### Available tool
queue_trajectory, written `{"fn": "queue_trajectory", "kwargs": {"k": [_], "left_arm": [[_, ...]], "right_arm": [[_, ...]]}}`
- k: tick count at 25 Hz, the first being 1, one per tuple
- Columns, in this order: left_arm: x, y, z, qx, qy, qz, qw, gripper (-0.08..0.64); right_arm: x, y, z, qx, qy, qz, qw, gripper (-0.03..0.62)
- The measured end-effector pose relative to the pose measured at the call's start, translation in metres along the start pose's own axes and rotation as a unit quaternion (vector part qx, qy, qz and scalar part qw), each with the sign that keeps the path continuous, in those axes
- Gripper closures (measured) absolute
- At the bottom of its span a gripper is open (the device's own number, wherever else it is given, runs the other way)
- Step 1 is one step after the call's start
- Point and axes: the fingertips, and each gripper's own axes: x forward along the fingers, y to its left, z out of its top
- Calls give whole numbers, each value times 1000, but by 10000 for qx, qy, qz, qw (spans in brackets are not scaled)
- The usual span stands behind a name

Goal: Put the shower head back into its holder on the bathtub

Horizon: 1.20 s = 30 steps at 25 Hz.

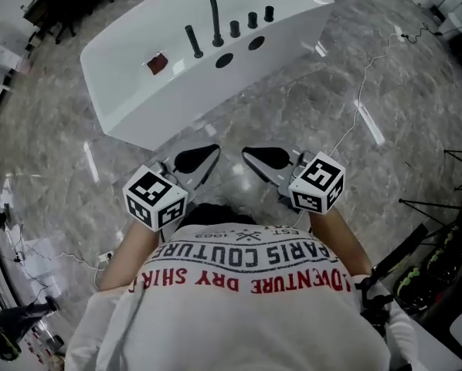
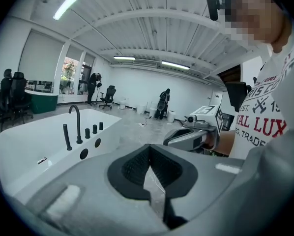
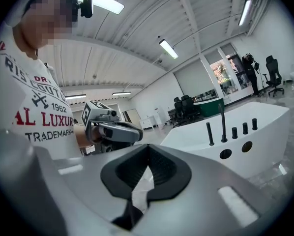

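The left gripper (image 1: 204,158) hangs near the bathtub's (image 1: 130,99) front wall and clear of it. Its jaws are clenched pad to pad with nothing between them. The right gripper (image 1: 258,158) hangs beside it, just as near the tub's wall, also clenched and empty. Their tips angle toward each other without touching.

The shower head (image 1: 194,42) stands upright on the tub's deck, just left of the curved spout (image 1: 212,10). Three knobs (image 1: 252,20) sit to the spout's right, and two round holes (image 1: 239,51) lie on the near side.

Bare marble floor (image 1: 293,107) separates the tub's front edge from both grippers. It spreads wide to the tub's right, where a thin cable (image 1: 360,91) trails.
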Motion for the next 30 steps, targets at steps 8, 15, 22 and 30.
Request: {"fn": "queue_trajectory", "kwargs": {"k": [8, 15, 22, 30], "left_arm": [[-27, -36, -22, -55, -120, -208, 9997, 555], [-88, -64, -38, 50, -272, -242, 9993, 555], [-153, -77, -72, -13, -442, -182, 9989, 555], [-188, -96, -81, 103, -512, -219, 9984, 555]], "right_arm": [[-12, 50, -21, -84, 86, -174, 9998, 594], [0, 117, -35, -191, 197, -253, 9993, 594], [17, 177, -44, -220, 4, -282, 9994, 594], [22, 216, -43, -216, -44, -361, 9991, 594]]}}
